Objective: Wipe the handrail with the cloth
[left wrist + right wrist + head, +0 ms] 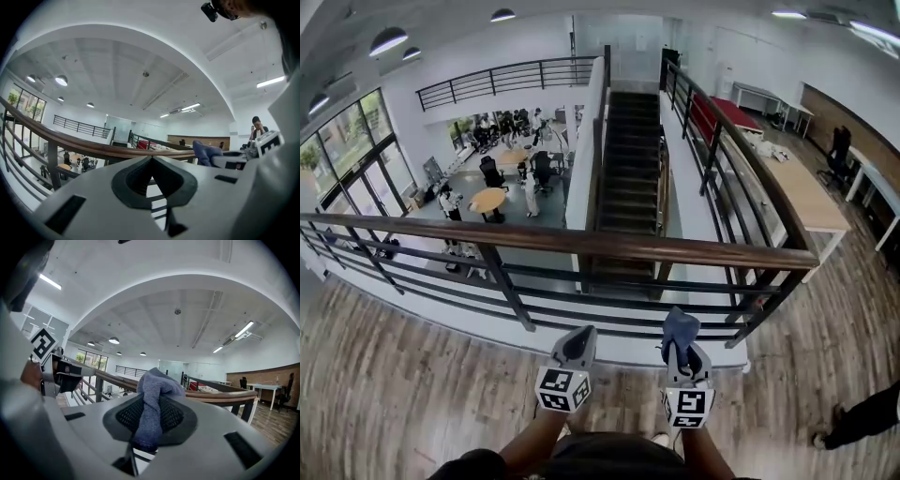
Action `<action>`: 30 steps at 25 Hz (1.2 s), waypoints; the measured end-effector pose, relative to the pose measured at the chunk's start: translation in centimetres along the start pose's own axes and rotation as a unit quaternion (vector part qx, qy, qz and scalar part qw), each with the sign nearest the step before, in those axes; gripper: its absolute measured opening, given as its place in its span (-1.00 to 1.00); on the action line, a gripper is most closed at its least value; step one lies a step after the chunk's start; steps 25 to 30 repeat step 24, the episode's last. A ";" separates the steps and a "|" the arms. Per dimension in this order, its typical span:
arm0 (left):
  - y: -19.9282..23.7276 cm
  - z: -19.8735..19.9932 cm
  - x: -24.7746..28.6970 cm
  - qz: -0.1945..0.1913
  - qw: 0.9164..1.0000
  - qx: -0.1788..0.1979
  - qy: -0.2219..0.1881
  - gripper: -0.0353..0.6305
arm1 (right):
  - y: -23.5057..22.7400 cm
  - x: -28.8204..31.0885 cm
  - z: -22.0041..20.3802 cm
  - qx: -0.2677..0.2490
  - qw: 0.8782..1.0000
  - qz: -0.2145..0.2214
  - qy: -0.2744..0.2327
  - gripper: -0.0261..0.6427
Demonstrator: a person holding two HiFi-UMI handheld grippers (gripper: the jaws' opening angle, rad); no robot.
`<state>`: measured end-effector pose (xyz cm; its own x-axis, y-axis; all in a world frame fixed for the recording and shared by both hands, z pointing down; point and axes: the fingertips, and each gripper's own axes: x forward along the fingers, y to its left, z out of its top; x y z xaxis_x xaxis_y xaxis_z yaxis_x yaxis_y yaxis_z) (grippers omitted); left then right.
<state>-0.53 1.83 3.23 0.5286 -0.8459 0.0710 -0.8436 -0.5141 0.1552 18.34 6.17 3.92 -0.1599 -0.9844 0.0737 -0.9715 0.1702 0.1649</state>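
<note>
A brown wooden handrail [581, 243] tops a black metal railing and runs across the head view above both grippers. My right gripper [680, 336] is shut on a blue-grey cloth [679, 324] that bunches out past its jaws, a little short of the rail. In the right gripper view the cloth [152, 401] sits pinched between the dark pads, with the handrail [220, 396] behind it. My left gripper [577, 343] is shut with nothing in it, beside the right one. The left gripper view shows its jaws together in front of the handrail [79, 144].
Beyond the railing the floor drops to a lower hall with tables and chairs [490, 200], and a staircase [630, 159] goes down. A second rail [741, 150] runs back on the right. Wooden floor [412, 394] lies under me. Another person's leg [861, 420] shows at lower right.
</note>
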 end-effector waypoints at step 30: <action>2.8 0.3 2.3 0.025 1.000 -0.014 -0.012 -0.89 | -0.4 3.2 0.3 -0.006 1.000 -0.004 0.001 -0.69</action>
